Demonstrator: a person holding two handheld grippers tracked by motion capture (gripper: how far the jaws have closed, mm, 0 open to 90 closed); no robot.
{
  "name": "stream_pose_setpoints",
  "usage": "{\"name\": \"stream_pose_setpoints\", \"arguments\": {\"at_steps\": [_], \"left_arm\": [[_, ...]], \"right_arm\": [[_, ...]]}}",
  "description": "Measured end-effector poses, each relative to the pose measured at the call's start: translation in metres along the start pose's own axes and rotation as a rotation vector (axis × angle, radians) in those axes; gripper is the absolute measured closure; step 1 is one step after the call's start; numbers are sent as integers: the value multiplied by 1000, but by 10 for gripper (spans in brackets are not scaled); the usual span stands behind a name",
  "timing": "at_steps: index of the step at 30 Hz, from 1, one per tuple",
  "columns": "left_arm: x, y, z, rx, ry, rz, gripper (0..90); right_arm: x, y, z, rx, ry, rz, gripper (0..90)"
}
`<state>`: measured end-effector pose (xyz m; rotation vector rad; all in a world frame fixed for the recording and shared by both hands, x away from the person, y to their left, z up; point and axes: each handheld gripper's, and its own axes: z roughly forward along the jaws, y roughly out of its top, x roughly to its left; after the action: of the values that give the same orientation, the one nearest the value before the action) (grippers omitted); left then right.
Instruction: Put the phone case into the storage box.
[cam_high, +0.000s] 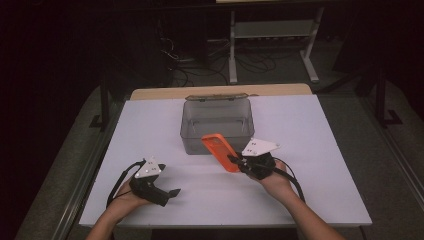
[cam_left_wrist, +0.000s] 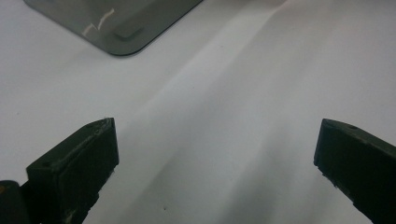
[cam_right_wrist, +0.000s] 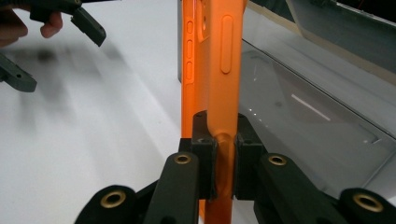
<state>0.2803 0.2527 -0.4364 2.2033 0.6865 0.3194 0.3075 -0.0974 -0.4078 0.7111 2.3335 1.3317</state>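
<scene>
An orange phone case (cam_high: 219, 151) hangs tilted just above the table, in front of a clear grey plastic box (cam_high: 216, 125). My right gripper (cam_high: 236, 161) is shut on the case's lower end. In the right gripper view the case (cam_right_wrist: 212, 60) stands edge-on between the pressing jaws of the right gripper (cam_right_wrist: 219, 128), with the box (cam_right_wrist: 303, 126) behind it on the right. My left gripper (cam_high: 170, 193) rests at the front left of the table, open and holding nothing. Its jaws stand wide apart over bare table in the left gripper view (cam_left_wrist: 215, 128), with a corner of the box (cam_left_wrist: 121, 23) at the top.
The white table top (cam_high: 310, 150) carries the box at its middle back. A wooden strip (cam_high: 150, 93) runs along the far edge. Beyond it, on the dark floor, are cables and a white stand (cam_high: 272, 30). The left gripper (cam_right_wrist: 53, 51) shows far off in the right gripper view.
</scene>
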Motion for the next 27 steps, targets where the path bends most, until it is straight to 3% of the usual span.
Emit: {"name": "stream_pose_setpoints", "arguments": {"at_steps": [8, 27], "left_arm": [[-1, 0, 0, 0, 0, 0, 0], [-1, 1, 0, 2, -9, -5, 0]], "right_arm": [[-6, -1, -1, -6, 27, 57, 813], [-14, 15, -13, -3, 33, 65, 812]]}}
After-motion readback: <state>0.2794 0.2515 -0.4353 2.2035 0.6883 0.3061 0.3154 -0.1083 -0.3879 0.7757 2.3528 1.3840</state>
